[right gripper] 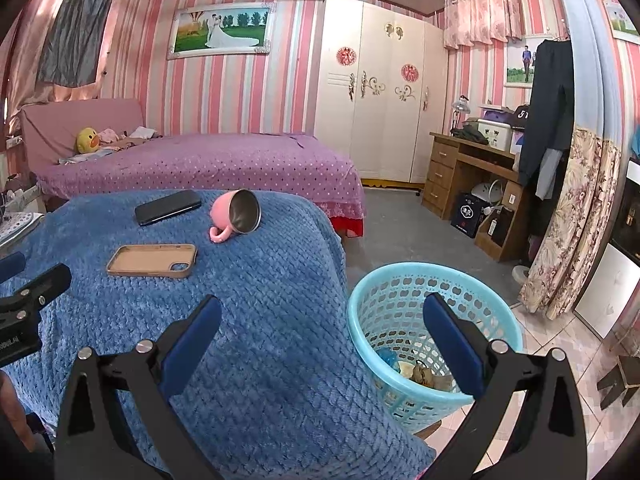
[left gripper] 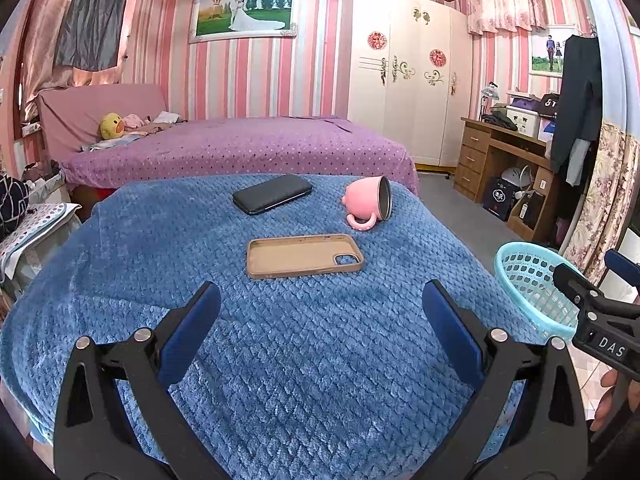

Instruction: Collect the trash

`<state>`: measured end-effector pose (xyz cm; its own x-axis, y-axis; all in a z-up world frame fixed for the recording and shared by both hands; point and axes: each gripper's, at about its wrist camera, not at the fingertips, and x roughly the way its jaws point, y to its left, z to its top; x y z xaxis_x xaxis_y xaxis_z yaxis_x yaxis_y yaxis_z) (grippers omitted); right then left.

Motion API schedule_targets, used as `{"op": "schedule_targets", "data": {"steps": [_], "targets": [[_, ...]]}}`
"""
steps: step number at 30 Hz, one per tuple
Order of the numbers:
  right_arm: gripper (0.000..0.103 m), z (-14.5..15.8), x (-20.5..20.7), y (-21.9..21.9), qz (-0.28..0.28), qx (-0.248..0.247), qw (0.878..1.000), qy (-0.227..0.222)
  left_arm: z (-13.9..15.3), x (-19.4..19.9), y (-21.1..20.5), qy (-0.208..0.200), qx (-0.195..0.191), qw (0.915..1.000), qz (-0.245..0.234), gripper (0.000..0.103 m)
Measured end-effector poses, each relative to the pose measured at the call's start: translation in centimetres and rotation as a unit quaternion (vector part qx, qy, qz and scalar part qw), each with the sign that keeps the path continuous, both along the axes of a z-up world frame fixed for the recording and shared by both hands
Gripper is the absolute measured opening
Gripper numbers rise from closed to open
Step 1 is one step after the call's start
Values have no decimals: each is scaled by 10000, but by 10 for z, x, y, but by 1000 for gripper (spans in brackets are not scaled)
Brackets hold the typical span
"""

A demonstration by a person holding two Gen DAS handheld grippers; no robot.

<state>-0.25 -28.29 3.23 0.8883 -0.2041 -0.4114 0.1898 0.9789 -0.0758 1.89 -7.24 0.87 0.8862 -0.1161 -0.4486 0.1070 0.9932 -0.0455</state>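
A light blue plastic basket [right gripper: 404, 292] stands on the floor at the right edge of the blue blanket [right gripper: 260, 320]; crumpled trash [right gripper: 424, 374] lies at its bottom. My right gripper [right gripper: 322, 330] is open and empty, with one finger over the blanket's edge and the other over the basket. My left gripper [left gripper: 322, 316] is open and empty above the blanket, just short of a tan phone case [left gripper: 304, 256]. The basket [left gripper: 528, 280] shows at the right in the left wrist view, behind the right gripper [left gripper: 596, 304].
A pink mug [left gripper: 368, 200] lies on its side beyond the phone case, next to a black phone [left gripper: 272, 194]. Further back is a purple bed [left gripper: 240, 148]. A wardrobe [left gripper: 404, 72] and a wooden desk [right gripper: 472, 176] stand to the right.
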Motion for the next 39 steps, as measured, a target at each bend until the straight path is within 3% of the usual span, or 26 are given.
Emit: {"op": "schedule_targets", "data": {"steps": [39], "targets": [[99,-2,3,-3,-10,-117,9999,1,-2,3,1,-80,26,10000,1,97]]}}
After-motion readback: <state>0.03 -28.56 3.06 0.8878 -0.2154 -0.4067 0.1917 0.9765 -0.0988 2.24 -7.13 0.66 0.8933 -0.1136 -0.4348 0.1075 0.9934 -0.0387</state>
